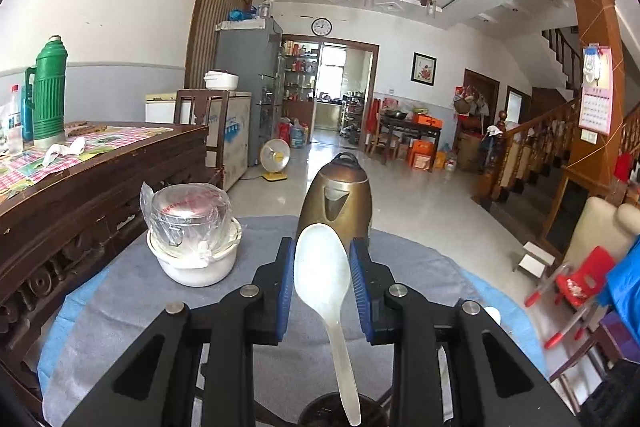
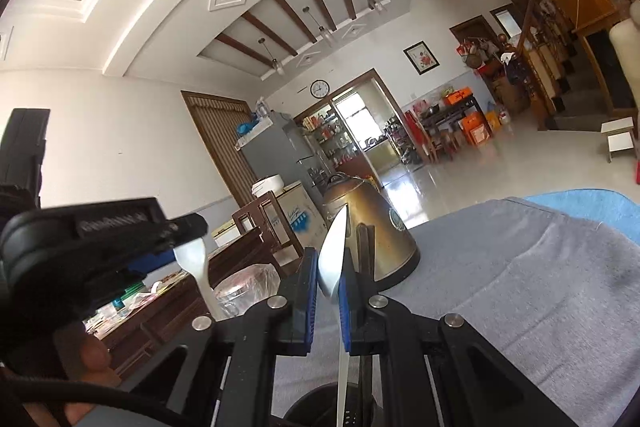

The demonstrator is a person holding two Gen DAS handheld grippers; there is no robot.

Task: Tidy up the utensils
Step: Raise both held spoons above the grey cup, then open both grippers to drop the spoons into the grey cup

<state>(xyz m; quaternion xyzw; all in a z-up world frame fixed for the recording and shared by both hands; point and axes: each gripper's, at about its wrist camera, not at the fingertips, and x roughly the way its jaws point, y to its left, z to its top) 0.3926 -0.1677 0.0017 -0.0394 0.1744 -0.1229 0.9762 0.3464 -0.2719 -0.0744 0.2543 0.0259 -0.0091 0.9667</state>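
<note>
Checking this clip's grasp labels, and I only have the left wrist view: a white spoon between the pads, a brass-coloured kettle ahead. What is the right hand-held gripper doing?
Observer: The right hand-held gripper is shut on a metal spoon, its bowl edge-on between the blue pads.
Operator: Where is the left one relative to it?
Observer: In the right wrist view, the left hand-held gripper sits to its left and higher in the picture. The white spoon slopes down from its pads.
</note>
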